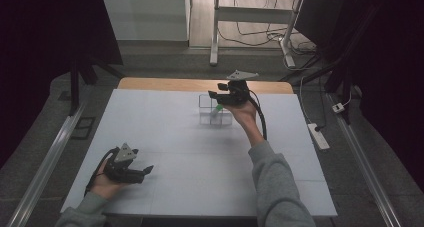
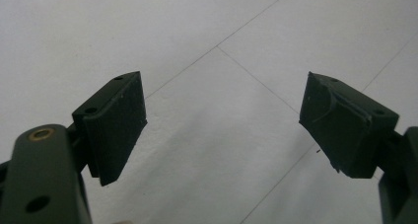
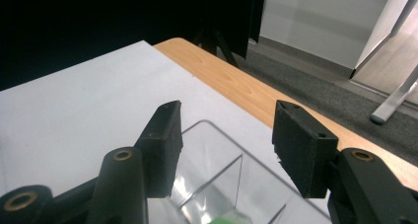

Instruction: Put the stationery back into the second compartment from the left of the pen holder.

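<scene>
Right gripper (image 1: 216, 98) poised over clear divided organizer (image 1: 214, 112) at far centre of counter (image 1: 165, 137); jaws apart, empty. Green-capped item (image 1: 218, 108) inside organizer, below jaws. Lift straight up, clear of walls. Left gripper (image 1: 146, 171) near organizer-opposite edge, jaws apart.

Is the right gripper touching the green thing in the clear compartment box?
Apart. In the right gripper view, the right gripper has open jaws with nothing between them; the green thing lies lower, inside the clear compartment box.
</scene>
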`<state>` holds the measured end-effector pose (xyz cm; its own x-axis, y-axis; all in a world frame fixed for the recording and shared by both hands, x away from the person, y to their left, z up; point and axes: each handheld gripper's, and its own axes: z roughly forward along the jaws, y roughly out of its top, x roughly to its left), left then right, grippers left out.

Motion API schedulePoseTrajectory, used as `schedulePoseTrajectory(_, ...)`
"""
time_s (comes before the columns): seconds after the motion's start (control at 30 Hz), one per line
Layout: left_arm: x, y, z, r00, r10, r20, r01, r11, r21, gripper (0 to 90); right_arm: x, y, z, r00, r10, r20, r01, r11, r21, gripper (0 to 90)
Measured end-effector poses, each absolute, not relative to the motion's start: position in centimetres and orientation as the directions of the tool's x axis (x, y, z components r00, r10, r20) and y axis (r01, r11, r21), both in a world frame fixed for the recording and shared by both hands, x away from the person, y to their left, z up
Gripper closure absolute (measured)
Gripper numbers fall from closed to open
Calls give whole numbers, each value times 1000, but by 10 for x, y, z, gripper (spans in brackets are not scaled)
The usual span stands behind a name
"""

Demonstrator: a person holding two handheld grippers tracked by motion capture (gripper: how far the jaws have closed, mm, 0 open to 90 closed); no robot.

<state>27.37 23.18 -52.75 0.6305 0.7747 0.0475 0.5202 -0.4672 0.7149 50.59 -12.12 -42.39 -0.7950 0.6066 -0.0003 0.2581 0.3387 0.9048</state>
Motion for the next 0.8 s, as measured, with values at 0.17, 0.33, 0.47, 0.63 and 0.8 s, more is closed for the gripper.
schedulePoseTrajectory(0.17, 274, 232, -528, 631, 774, 47, 520, -468, 715, 177, 497, -127, -423, -799, 602, -11, 253, 352, 901, 441)
schedulePoseTrajectory(0.33, 274, 232, -527, 629, 776, 46, 520, -465, 717, 177, 485, -135, -423, -806, 592, -14, 244, 354, 903, 439)
schedulePoseTrajectory(0.47, 274, 233, -527, 629, 776, 46, 518, -463, 719, 176, 478, -140, -424, -804, 594, -19, 246, 361, 899, 437)
schedulePoseTrajectory(0.63, 274, 233, -527, 631, 775, 44, 515, -460, 723, 177, 468, -150, -427, -796, 604, -21, 260, 373, 891, 429)
schedulePoseTrajectory(0.8, 276, 233, -527, 633, 773, 42, 516, -462, 721, 177, 456, -163, -431, -788, 616, -22, 277, 387, 879, 426)
